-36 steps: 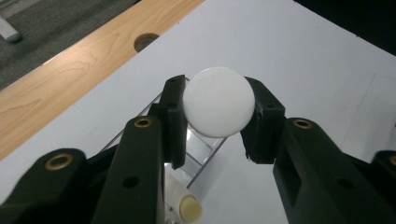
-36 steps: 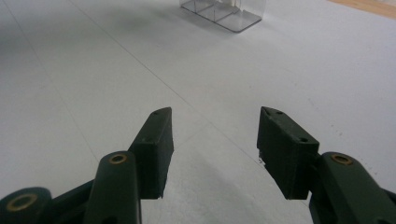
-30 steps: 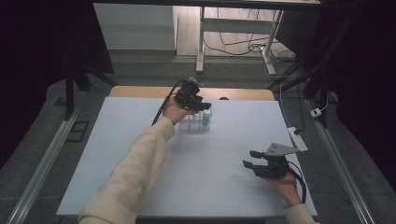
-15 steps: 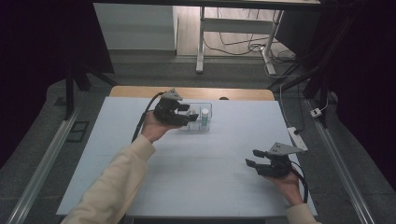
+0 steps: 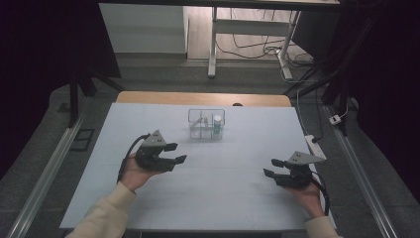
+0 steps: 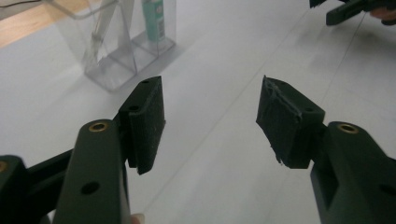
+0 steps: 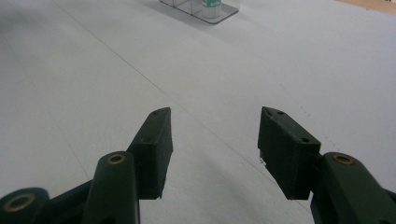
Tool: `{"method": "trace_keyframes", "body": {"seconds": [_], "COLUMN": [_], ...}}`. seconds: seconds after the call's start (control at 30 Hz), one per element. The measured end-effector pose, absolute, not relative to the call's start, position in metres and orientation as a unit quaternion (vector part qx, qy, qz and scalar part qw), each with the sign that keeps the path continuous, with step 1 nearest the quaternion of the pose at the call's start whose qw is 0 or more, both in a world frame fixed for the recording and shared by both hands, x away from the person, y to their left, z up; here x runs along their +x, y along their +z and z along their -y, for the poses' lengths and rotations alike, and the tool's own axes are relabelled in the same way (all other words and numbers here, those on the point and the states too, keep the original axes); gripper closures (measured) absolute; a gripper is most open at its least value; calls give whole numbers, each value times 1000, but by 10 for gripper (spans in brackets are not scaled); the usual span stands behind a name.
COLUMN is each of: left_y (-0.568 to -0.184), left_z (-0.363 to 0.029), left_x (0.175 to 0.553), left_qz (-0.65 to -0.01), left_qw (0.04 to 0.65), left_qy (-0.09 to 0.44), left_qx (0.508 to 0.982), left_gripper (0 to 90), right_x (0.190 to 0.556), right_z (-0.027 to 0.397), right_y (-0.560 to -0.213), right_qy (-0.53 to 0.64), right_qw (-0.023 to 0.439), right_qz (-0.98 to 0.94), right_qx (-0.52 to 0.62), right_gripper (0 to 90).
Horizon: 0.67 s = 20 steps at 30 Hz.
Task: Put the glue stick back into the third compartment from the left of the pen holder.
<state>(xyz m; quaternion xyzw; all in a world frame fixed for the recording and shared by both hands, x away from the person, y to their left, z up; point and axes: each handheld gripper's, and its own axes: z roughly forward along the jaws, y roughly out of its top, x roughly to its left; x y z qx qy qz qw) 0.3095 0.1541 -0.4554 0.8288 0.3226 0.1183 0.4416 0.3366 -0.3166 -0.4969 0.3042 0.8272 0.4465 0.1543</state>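
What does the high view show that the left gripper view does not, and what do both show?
High view alone: the left gripper from outside, with its grey plate, cable and the hand holding it, plus the floor and a desk frame beyond the table.

Left gripper view alone: the inner faces of its own pads, standing apart with nothing between, one frayed at its edge.

Both: the white table, the clear organizer with a green-labelled bottle, and the right gripper.

Left gripper (image 5: 173,153) sits in the frame's lower left, fingers (image 6: 144,121) apart and empty; right gripper (image 5: 273,167) sits lower right, fingers (image 7: 154,149) likewise apart.
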Motion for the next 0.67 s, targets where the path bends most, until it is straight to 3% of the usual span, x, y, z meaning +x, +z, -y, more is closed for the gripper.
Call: {"method": "trace_keyframes", "body": {"seconds": [0.33, 0.67], "left_y": [-481, -489], "left_z": [-178, -184], "left_x": [277, 274], "left_qz": [-345, -352], "left_qw": [425, 428], "left_qy": [122, 125], "left_qx": [828, 823], "left_gripper": [409, 398], "right_x": [336, 334], "right_z": [319, 319], "right_y": [-495, -493], "right_qy": [450, 455], "right_qw": [157, 160], "right_qz": [-827, -826], "right_qx": [299, 293], "right_gripper": [442, 438]}}
